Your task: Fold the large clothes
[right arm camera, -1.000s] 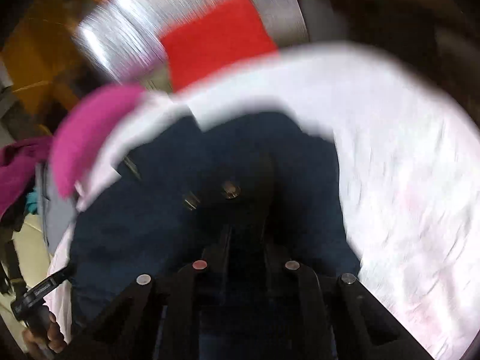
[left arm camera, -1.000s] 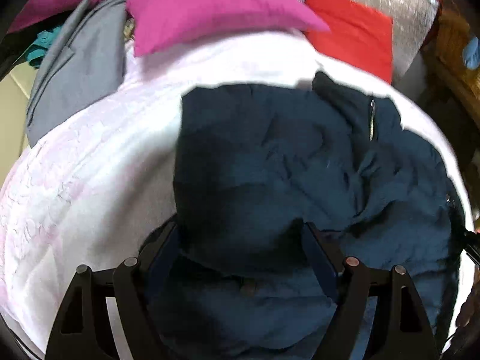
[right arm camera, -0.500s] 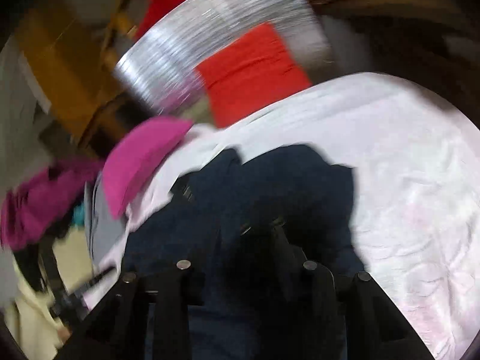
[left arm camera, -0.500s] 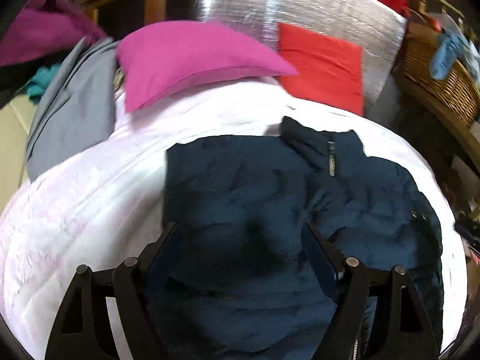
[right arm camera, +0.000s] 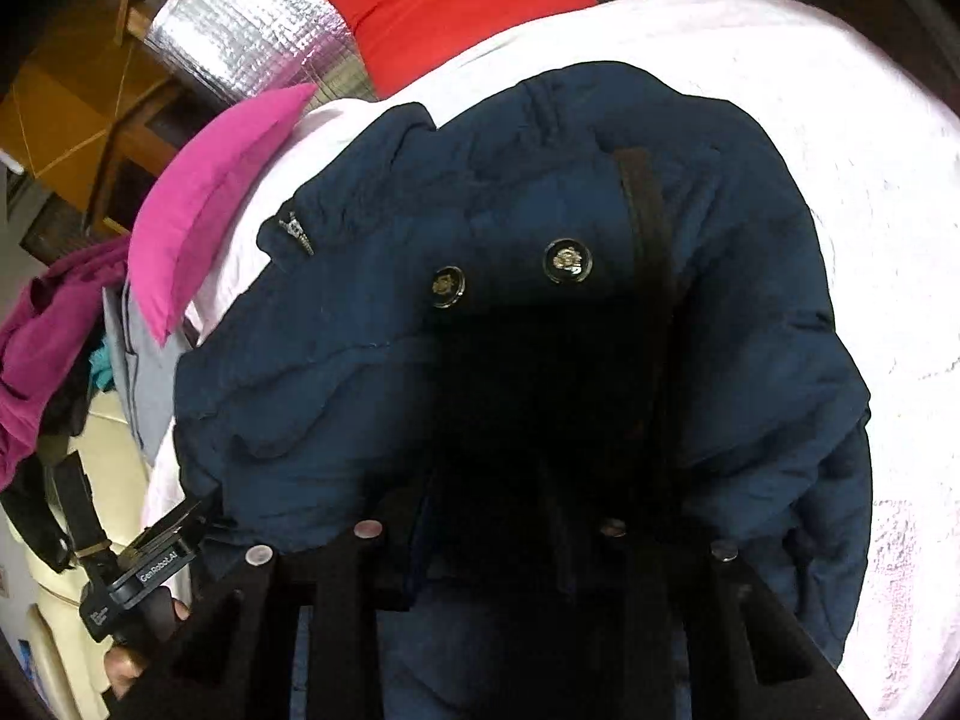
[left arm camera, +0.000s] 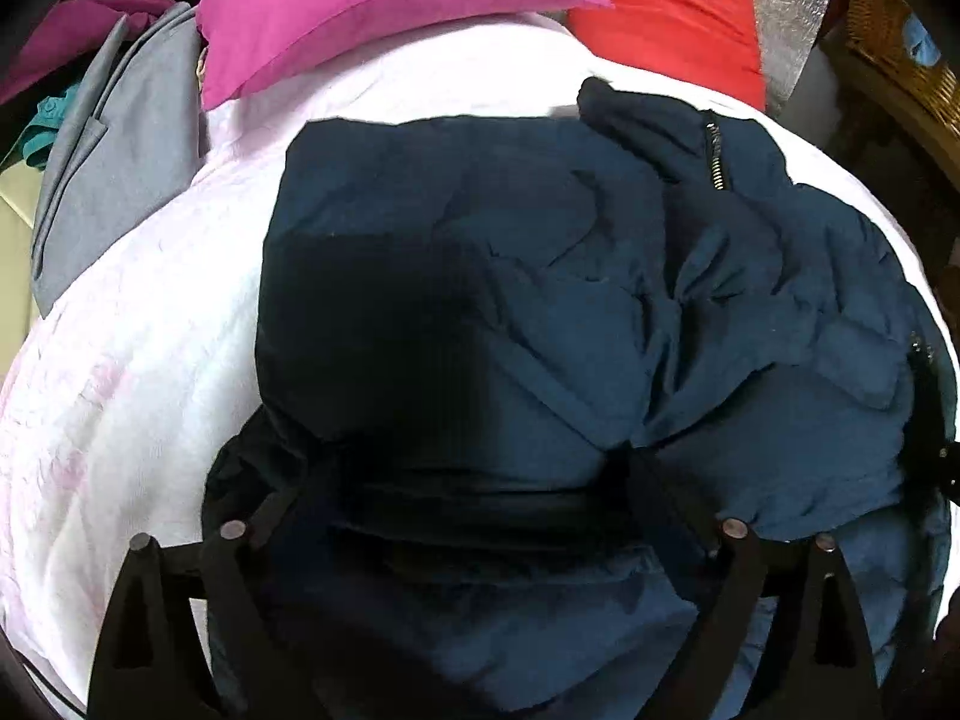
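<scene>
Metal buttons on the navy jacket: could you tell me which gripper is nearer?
Right. The right gripper, fingers just opening with navy jacket fabric between them, has the buttons just ahead. The left gripper, also just opening astride fabric, is at the jacket's side edge.

Matt quilted navy cloth jacket [left arm camera: 570, 300]

White bedspread [left arm camera: 150, 312], pink pillow [left arm camera: 360, 6], red cushion [left arm camera: 666, 18], silver backing [right arm camera: 240, 30].

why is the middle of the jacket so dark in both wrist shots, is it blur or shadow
Shadow, not blur: in the left wrist view a dark patch covers the navy jacket just ahead of the gripper; in the right wrist view its centre goes near black; both frames are sharp, with fisheye bending.
</scene>
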The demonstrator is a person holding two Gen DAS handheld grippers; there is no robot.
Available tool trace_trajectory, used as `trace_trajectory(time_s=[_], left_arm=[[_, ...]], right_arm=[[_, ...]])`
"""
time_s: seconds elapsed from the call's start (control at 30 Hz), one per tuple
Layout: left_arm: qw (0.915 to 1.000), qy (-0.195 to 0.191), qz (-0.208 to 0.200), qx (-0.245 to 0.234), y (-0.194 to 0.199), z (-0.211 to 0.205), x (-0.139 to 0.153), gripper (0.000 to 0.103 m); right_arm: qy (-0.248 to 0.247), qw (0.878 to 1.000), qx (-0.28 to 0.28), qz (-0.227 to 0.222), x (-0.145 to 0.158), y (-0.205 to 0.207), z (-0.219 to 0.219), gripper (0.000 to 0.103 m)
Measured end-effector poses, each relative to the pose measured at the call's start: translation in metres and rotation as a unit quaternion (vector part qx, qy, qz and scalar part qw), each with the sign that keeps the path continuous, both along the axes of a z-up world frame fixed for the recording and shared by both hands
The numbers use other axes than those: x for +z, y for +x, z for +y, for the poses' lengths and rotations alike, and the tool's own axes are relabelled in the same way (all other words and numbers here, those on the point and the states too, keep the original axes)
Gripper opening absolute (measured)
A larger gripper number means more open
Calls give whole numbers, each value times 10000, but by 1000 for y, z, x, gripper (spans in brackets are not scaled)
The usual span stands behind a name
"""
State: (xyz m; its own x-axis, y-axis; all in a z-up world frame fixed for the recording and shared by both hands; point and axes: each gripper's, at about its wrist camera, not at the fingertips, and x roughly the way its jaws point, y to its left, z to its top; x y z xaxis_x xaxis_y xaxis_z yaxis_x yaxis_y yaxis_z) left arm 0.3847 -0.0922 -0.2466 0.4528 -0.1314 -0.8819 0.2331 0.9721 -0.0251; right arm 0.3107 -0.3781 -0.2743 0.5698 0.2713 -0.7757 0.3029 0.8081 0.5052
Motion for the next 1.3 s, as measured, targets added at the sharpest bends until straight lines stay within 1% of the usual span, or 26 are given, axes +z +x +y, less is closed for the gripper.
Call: trace_trajectory(time_s=[0.03, 0.07, 0.1, 0.13, 0.2, 0.3, 0.43, 0.6, 0.7, 0.77, 0.97, 1.0, 1.03, 1.1, 1.2, 1.23, 1.3], left_arm=[[10000, 20, -18, 10, 2, 0, -1, 97], [10000, 59, -60, 25, 1, -1, -3, 99], [9999, 86, -82, 36, -1, -3, -4, 101], [9999, 113, -91, 53, -1, -4, -6, 102], [9998, 145, -92, 74, -1, -4, -9, 103], [9998, 181, -100, 83, -1, -7, -11, 103], [9994, 259, -156, 182, -6, -9, -8, 103], [9991, 281, -202, 251, -11, -10, -5, 103], [9990, 282, -197, 296, -11, -9, -4, 103], [9989, 272, -192, 326, -12, -8, -3, 103], [9983, 249, -256, 470, -16, -7, -4, 103], [9980, 211, -269, 525, -17, -6, -4, 103], [9978, 181, -287, 568, -18, -6, -5, 103], [9976, 170, -328, 591, -18, -6, -5, 103], [9973, 201, -385, 593, -19, -7, -6, 103], [9973, 217, -387, 582, -19, -7, -5, 103], [9980, 237, -241, 530, -18, -7, -3, 103]], right_arm=[[134, 9999, -9, -70, -1, -1, -1, 52], [234, 9996, 0, -125, -1, -1, -1, 56], [290, 9994, 24, -174, -1, 0, 0, 63], [265, 9995, 33, -188, 1, 0, -1, 68], [100, 9997, 32, -210, 3, 1, 5, 71], [-35, 9995, -79, -302, 3, 0, 11, 73], [248, 9972, -204, -678, -1, -6, 5, 78], [429, 9965, -224, -688, 0, -6, 0, 78], [453, 9961, -266, -707, -1, -3, 1, 78], [553, 9953, -296, -742, -1, -4, 0, 81], [628, 9944, -440, -730, 1, -1, 2, 88], [642, 9943, -415, -745, 1, 1, 3, 91], [665, 9941, -380, -768, 2, 2, 4, 97], [659, 9938, -373, -811, 3, 4, 7, 101], [565, 9938, -407, -863, 3, 4, 11, 102], [596, 9933, -405, -905, 2, 3, 10, 102], [799, 9914, -449, -931, 0, 1, 5, 102]])
